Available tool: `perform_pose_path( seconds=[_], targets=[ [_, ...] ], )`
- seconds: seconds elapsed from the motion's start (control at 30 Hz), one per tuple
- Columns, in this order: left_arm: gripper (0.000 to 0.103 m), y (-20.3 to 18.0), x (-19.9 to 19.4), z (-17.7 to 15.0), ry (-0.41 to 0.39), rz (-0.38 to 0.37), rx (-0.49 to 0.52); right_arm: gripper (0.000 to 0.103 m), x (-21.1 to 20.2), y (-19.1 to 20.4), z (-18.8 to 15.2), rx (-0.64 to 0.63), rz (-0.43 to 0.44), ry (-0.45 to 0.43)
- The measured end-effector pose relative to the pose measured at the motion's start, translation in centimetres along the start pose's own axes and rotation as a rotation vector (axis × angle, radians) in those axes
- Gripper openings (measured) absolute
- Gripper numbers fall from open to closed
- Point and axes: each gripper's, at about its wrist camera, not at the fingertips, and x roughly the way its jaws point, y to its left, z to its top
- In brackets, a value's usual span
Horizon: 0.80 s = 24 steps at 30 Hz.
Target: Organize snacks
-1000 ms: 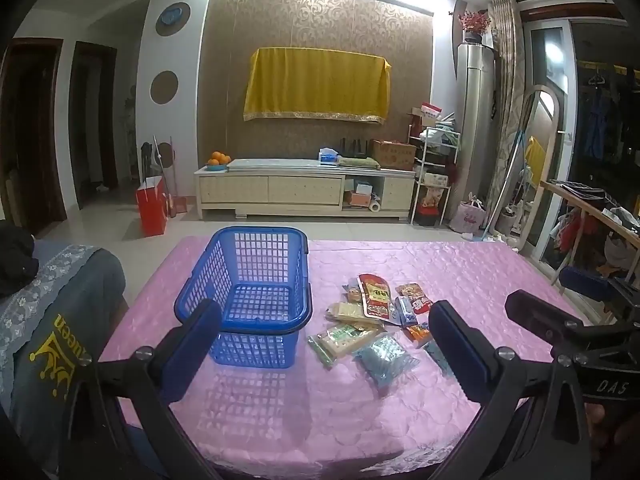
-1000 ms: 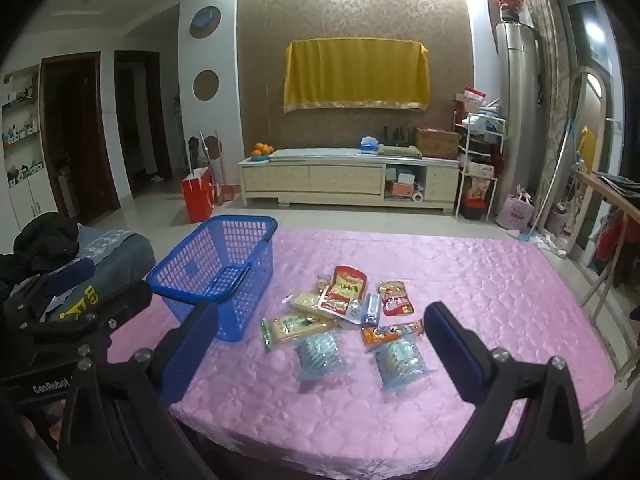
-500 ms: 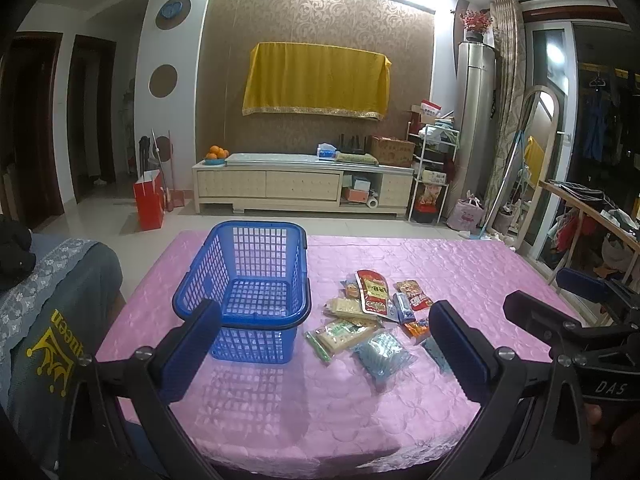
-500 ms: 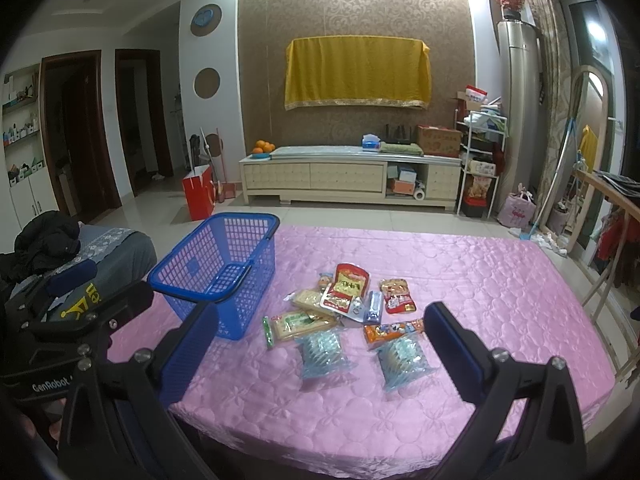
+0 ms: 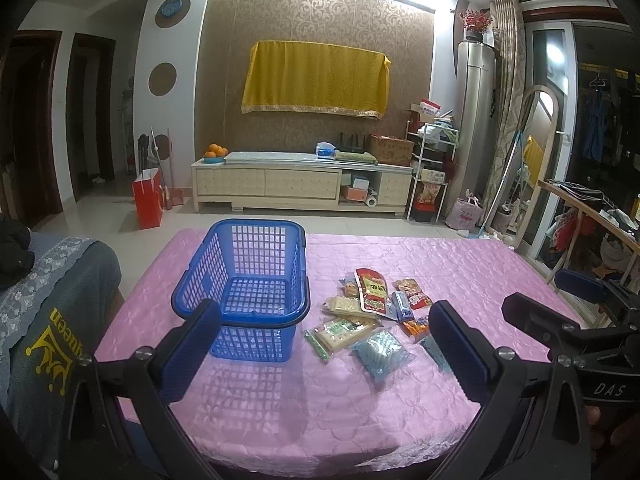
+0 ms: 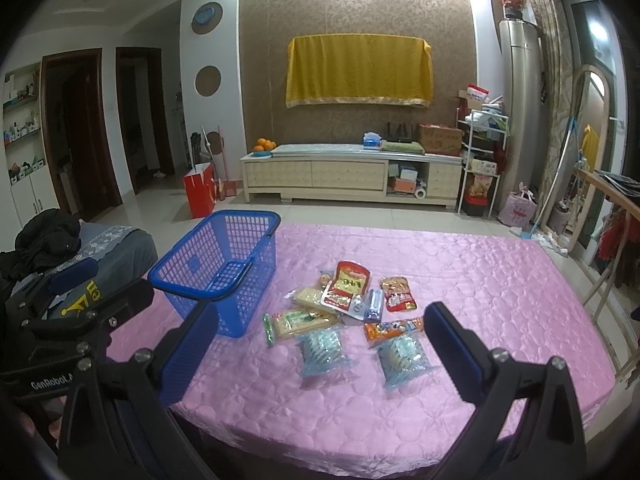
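Note:
An empty blue plastic basket (image 5: 248, 280) (image 6: 224, 264) stands on the pink tablecloth (image 5: 460, 264) at the left. Right of it lie several snack packets: a red pouch (image 5: 372, 288) (image 6: 346, 284), a beige cracker pack (image 5: 340, 330) (image 6: 298, 322), two pale blue packs (image 6: 322, 348) (image 6: 402, 354), an orange pack (image 6: 390, 328). My left gripper (image 5: 324, 356) is open and empty, held above the table's near edge. My right gripper (image 6: 320, 352) is open and empty, also back from the snacks. The right gripper shows at the right edge of the left wrist view (image 5: 576, 320).
A grey chair with a black garment (image 6: 52, 236) stands left of the table. A cream TV cabinet (image 5: 300, 184) and a shelf rack (image 6: 482, 160) stand against the far wall. A wooden side table (image 5: 592, 208) is at the right.
Both grippers have drawn back and risen slightly, so the basket and snacks sit a little farther away. Nothing on the table has moved.

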Motion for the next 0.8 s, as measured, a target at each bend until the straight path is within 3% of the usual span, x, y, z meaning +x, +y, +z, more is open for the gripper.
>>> perform_pose_path(
  seconds=[0.8],
  targets=[
    [0.103, 0.09, 0.01, 0.08, 0.000, 0.001, 0.001, 0.103, 0.05, -0.04, -0.05, 0.002, -0.001, 0.006]
  ],
)
